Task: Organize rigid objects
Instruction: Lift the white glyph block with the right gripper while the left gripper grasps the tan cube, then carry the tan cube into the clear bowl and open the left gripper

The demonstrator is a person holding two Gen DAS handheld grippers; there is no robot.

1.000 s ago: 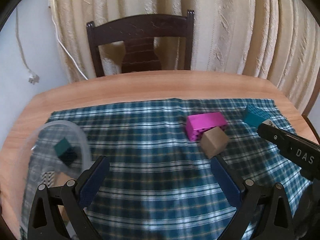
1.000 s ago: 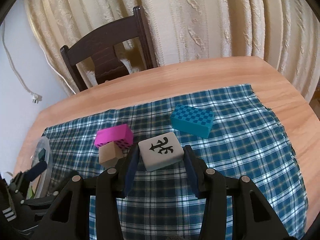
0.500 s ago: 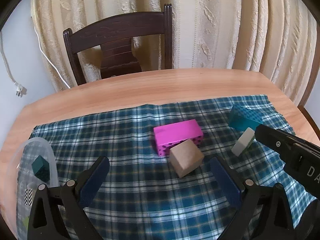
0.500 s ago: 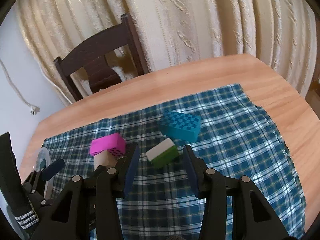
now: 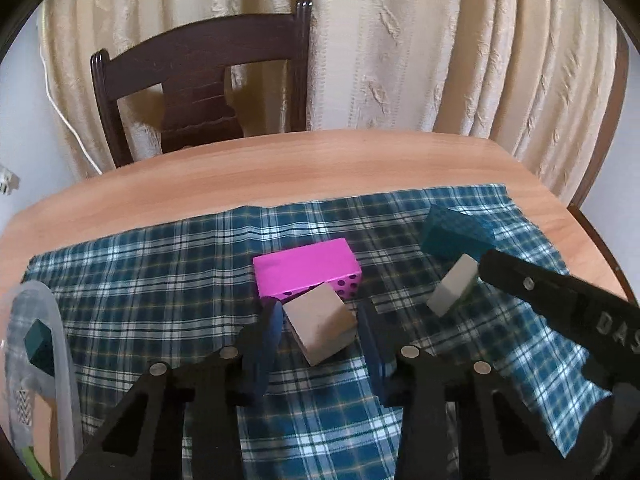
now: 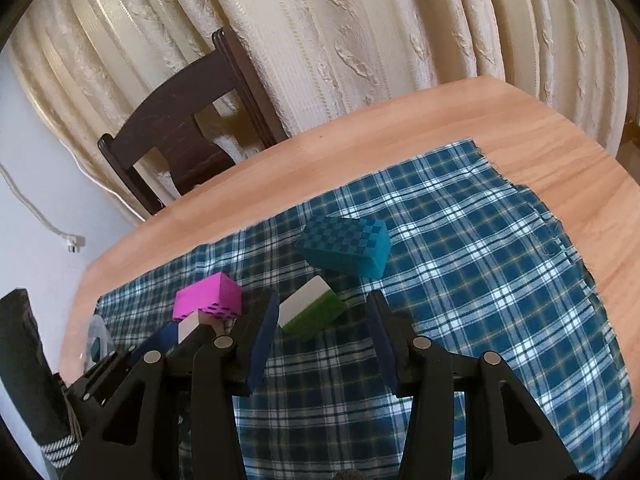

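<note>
**Two grippers over blocks on a plaid cloth**

Left gripper [image 5: 320, 334]: jaws partly open, straddling the tan wooden block [image 5: 320, 328], with small gaps on both sides; no grip is evident. The block touches the magenta block [image 5: 306, 274] behind it. Right gripper [image 6: 322, 330]: jaws open, empty, either side of the white-and-green block [image 6: 312, 312], which lies on the plaid cloth [image 6: 480, 280] near the teal checkered block [image 6: 346, 246]. A clear container [image 5: 40, 360] holding a dark teal cube [image 5: 40, 342] sits at the surface's [image 5: 280, 168] left edge.
</note>
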